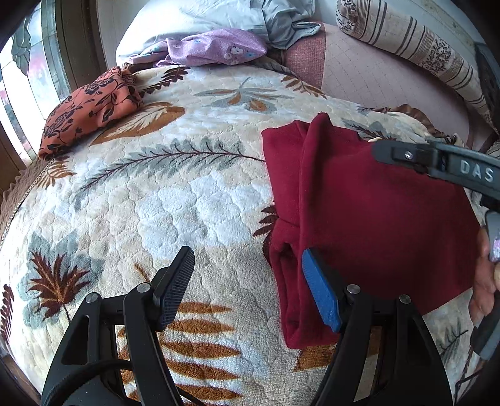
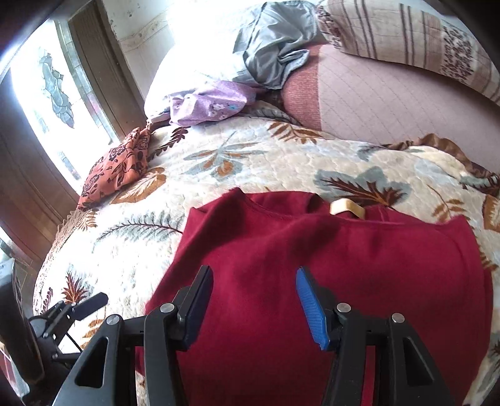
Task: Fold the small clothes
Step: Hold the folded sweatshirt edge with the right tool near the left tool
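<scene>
A dark red garment point(image 1: 368, 215) lies partly folded on the leaf-patterned blanket point(image 1: 175, 193); it also fills the lower middle of the right wrist view point(image 2: 312, 250). A cream tag point(image 2: 343, 206) shows at its collar. My left gripper point(image 1: 247, 287) is open and empty, just left of the garment's left folded edge. My right gripper point(image 2: 254, 304) is open and empty, hovering over the middle of the garment. The right gripper's body appears at the right edge of the left wrist view point(image 1: 437, 162). The left gripper's finger shows at lower left of the right wrist view point(image 2: 87, 304).
An orange floral folded cloth point(image 1: 90, 109) lies at the blanket's far left. A purple floral cloth point(image 1: 215, 47) and grey fabric point(image 1: 287, 22) lie by a pale pillow behind. A striped bolster point(image 1: 415, 47) lies on the pink mattress point(image 1: 375, 78). A window point(image 2: 53, 103) stands left.
</scene>
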`<action>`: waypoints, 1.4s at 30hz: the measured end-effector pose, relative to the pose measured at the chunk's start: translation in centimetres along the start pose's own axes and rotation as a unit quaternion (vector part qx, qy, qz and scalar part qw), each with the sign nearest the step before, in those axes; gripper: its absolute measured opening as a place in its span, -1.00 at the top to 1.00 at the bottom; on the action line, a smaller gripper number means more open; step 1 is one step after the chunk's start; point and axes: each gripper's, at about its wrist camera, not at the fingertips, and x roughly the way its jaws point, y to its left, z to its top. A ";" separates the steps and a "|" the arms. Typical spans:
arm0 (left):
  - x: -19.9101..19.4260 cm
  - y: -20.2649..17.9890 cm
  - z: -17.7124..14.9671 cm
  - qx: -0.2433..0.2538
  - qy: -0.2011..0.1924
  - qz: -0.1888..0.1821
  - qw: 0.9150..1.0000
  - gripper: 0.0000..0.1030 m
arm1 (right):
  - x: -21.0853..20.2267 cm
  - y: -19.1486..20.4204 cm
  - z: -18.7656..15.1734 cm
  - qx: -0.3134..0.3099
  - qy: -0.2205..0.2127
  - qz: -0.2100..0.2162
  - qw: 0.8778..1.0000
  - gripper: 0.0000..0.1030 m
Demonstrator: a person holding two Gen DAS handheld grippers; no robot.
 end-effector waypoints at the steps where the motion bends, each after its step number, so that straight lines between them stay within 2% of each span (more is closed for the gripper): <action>1: 0.2 0.1 0.0 -0.001 0.002 -0.002 1.000 -0.40 | 0.9 0.6 0.6 -0.007 0.003 0.003 1.000 -0.02; 3: 0.5 0.2 0.1 -0.003 0.005 -0.006 1.000 -0.40 | 3.0 1.6 1.6 -0.014 0.012 0.003 1.000 -0.01; 11: 1.2 0.5 0.3 -0.004 0.007 -0.015 1.000 -0.40 | 9.2 3.4 2.9 -0.023 0.042 0.000 0.999 0.25; 19: 1.3 0.6 0.4 -0.003 0.006 -0.016 1.000 -0.40 | 11.1 4.9 2.9 -0.062 0.040 -0.031 0.997 0.26; 23: 1.3 0.7 0.3 -0.004 0.006 -0.018 1.000 -0.40 | 10.1 4.4 3.3 -0.042 0.042 -0.018 0.998 0.26; 25: 1.3 0.8 0.3 -0.005 0.005 -0.018 1.000 -0.40 | 9.3 4.1 3.5 -0.020 0.041 -0.004 0.999 -0.03; 26: 1.3 0.8 0.3 -0.005 0.005 -0.018 1.000 -0.40 | 8.8 4.0 3.6 -0.014 0.037 0.000 0.999 -0.10; 27: 1.3 0.8 0.3 -0.005 0.005 -0.017 1.000 -0.40 | 8.4 4.0 3.6 -0.013 0.033 -0.001 0.999 -0.28; 28: 1.3 0.7 0.2 -0.004 0.004 -0.017 1.000 -0.40 | 8.2 4.1 3.7 -0.017 0.031 -0.004 0.999 -0.36; 37: 1.3 0.8 0.0 -0.004 0.003 -0.014 1.000 -0.40 | 11.5 7.1 2.7 -0.101 0.077 -0.067 0.990 -0.38; 40: 1.6 0.9 0.0 0.000 0.006 -0.001 1.000 -0.40 | 12.5 7.4 2.4 -0.116 0.071 -0.082 0.987 -0.38; 41: 1.7 1.0 0.0 -0.002 0.009 -0.004 1.000 -0.40 | 12.5 7.3 2.5 -0.113 0.071 -0.082 0.988 -0.36; 42: 1.8 1.1 -0.1 -0.005 0.011 -0.008 1.000 -0.40 | 12.5 7.1 2.5 -0.109 0.069 -0.080 0.988 -0.25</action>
